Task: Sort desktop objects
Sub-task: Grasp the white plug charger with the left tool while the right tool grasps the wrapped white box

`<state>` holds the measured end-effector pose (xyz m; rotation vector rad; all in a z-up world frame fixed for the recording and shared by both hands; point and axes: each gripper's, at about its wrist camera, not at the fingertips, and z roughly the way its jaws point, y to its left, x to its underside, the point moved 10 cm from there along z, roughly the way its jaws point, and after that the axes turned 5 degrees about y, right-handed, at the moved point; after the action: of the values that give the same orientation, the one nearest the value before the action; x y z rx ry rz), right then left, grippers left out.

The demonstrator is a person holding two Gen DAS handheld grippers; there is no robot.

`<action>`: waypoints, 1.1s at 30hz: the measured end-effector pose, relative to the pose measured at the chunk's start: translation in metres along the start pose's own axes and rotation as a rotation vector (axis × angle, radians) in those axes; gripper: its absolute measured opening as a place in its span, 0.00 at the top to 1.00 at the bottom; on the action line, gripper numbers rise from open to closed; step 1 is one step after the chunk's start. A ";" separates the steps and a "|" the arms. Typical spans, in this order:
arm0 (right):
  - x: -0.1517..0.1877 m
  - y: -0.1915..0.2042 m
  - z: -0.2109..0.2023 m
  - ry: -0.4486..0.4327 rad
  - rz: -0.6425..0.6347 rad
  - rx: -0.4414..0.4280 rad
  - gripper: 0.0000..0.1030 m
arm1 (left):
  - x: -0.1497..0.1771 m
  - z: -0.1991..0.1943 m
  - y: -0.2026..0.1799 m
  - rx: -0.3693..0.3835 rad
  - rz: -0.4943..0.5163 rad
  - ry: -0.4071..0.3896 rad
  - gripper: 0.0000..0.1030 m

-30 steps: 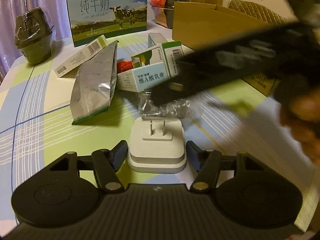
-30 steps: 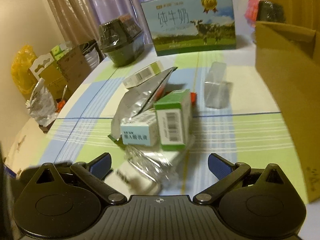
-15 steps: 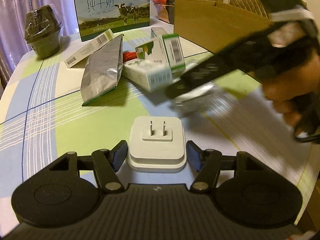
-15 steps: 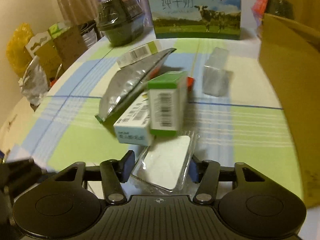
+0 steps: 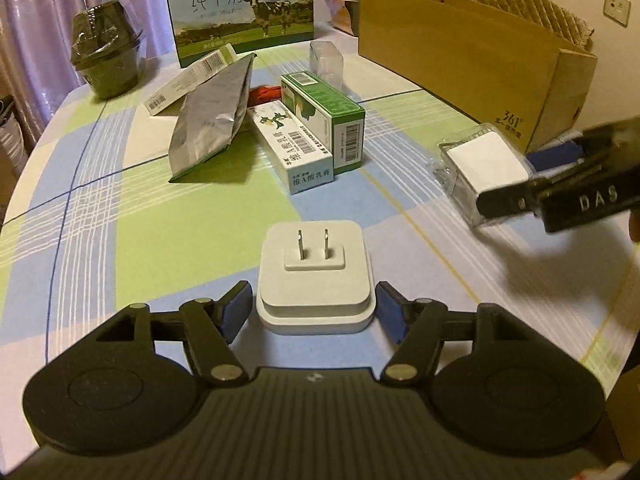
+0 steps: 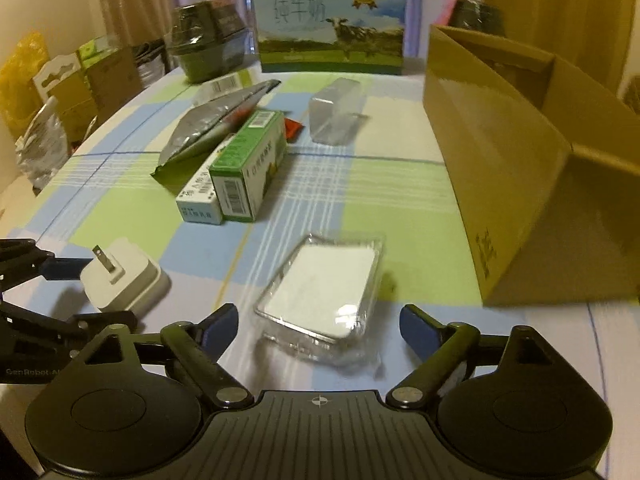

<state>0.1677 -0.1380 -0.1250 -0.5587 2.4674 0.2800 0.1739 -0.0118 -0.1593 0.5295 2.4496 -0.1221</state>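
Left wrist view: left gripper (image 5: 314, 312) open, fingers just beside a white plug (image 5: 315, 276) lying prongs-up on the table (image 5: 100, 240). Hard, light, smooth; best gripped on the flat sides.

Right wrist view: right gripper (image 6: 318, 326) open around a clear case (image 6: 322, 290). Thin plastic, probably slippery and crushable; take the long edges gently.

Matt white plastic charger (image 5: 316, 276) with metal prongs; glossy clear plastic case (image 6: 320, 292); crinkled silver foil pouch (image 5: 212, 116); matt brown cardboard box (image 5: 480, 56).
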 end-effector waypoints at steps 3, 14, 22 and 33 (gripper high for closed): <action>-0.001 0.000 0.003 -0.006 0.059 -0.006 0.16 | -0.004 0.001 0.000 -0.023 0.003 -0.008 0.35; -0.008 0.002 0.016 -0.017 0.073 0.018 0.16 | -0.005 0.006 -0.005 -0.068 -0.046 0.003 0.41; -0.007 0.003 0.026 -0.019 0.079 0.074 0.16 | -0.002 0.006 -0.005 -0.081 -0.080 0.009 0.40; 0.003 0.002 0.019 -0.034 -0.011 -0.007 0.43 | 0.002 0.004 -0.008 -0.059 -0.094 0.013 0.39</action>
<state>0.1740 -0.1308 -0.1423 -0.5654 2.4309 0.2921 0.1713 -0.0194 -0.1643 0.3905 2.4833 -0.0843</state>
